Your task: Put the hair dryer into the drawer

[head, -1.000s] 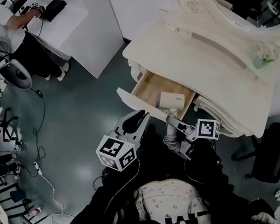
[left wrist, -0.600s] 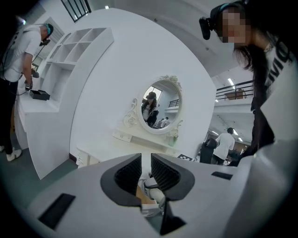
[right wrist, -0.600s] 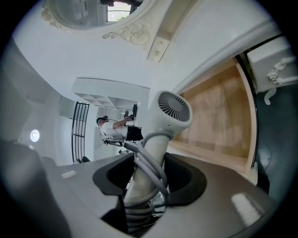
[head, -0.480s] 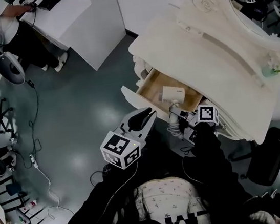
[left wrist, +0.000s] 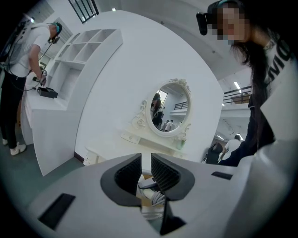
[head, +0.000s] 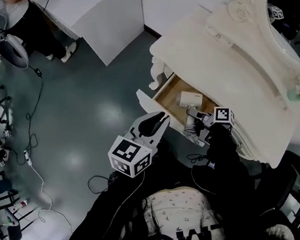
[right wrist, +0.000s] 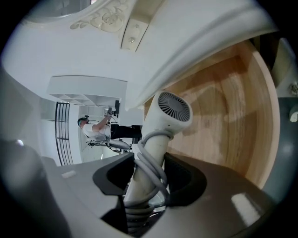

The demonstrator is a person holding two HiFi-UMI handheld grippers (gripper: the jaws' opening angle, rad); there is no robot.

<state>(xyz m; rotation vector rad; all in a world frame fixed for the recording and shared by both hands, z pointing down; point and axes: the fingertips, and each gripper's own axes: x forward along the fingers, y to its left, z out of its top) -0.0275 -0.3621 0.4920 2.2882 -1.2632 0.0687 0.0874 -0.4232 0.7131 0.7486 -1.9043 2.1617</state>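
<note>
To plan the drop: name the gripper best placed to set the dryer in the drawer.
Right. The right gripper is clamped on the dryer, whose head hangs over the open drawer. The left gripper holds nothing and sits outside the drawer.

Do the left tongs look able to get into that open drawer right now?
Probably yes: the drawer stands open and the left tongs hover empty just before its front. But the right tongs, holding the hair dryer, fill part of the opening.

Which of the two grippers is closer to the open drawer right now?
Right. The right gripper reaches over the drawer, holding the hair dryer above its wooden floor. The left gripper hangs outside it, in front of its front panel.
</note>
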